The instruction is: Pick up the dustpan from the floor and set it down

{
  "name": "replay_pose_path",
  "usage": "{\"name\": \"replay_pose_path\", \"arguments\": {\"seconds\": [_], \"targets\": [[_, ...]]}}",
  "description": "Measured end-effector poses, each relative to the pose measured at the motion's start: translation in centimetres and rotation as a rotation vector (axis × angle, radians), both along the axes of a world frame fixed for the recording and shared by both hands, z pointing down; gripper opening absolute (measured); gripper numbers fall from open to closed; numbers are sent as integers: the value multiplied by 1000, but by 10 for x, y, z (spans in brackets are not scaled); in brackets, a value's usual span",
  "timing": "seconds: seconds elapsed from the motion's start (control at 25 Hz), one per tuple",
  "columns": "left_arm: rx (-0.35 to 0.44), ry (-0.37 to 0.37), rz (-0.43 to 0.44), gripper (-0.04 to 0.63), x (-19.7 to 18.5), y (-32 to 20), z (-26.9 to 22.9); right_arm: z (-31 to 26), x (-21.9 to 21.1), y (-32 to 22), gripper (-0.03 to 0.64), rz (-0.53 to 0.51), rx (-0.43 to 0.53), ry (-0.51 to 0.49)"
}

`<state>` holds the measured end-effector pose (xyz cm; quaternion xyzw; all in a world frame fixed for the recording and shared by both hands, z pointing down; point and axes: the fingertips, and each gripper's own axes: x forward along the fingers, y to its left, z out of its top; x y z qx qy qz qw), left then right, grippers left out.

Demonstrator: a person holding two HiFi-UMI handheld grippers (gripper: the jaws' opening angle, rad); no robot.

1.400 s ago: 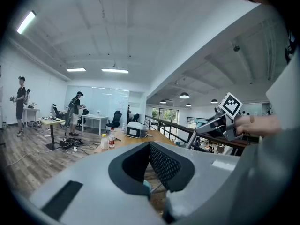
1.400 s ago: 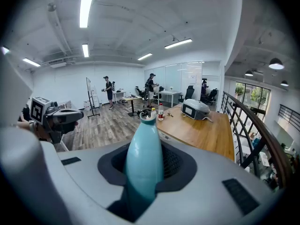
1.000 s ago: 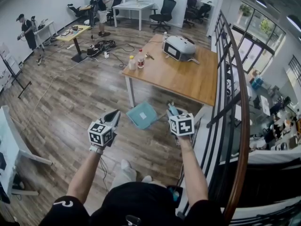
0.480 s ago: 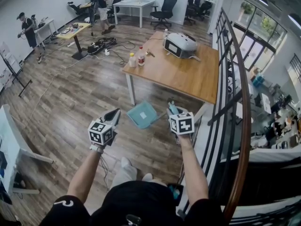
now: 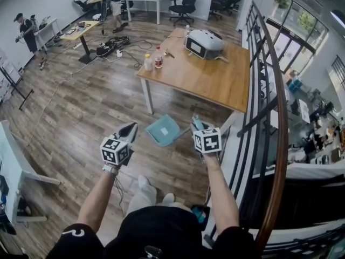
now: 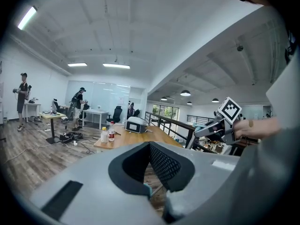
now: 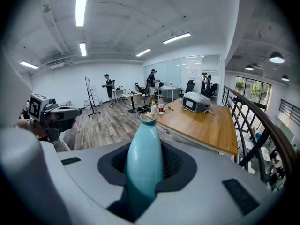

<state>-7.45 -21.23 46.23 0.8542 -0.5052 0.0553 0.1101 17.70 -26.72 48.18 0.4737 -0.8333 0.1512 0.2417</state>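
Just off the near edge of the wooden tabletop point(image 5: 215, 85), over the plank floor point(image 5: 81, 123), the teal dustpan point(image 5: 163, 129) sticks out ahead of the right hand-held gripper point(image 5: 197, 125), with its pan tipped toward the tabletop's near left leg. Whether the pan touches the floor cannot be told. The right gripper view shows the rounded teal handle point(image 7: 144, 158) standing between the dark pads, which are clenched on it from both sides at a partly open width. To its left, well apart from the dustpan, the left hand-held gripper point(image 5: 128, 131) points forward. Its jaws are drawn together at the tips with nothing between them. Two bottles point(image 5: 152, 62) stand at the tabletop's far left corner, and a white appliance point(image 5: 204, 43) sits near its far edge.
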Motion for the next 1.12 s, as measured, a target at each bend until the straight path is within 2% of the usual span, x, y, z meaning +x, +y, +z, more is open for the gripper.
{"name": "replay_pose_path", "arguments": {"seconds": [0.72, 1.12], "targets": [[-138, 46, 10, -2, 1, -30, 88, 121, 9, -25, 89, 44, -125, 77], [-217, 52, 27, -2, -9, -65, 158, 218, -20, -44, 89, 50, -180, 103]]}}
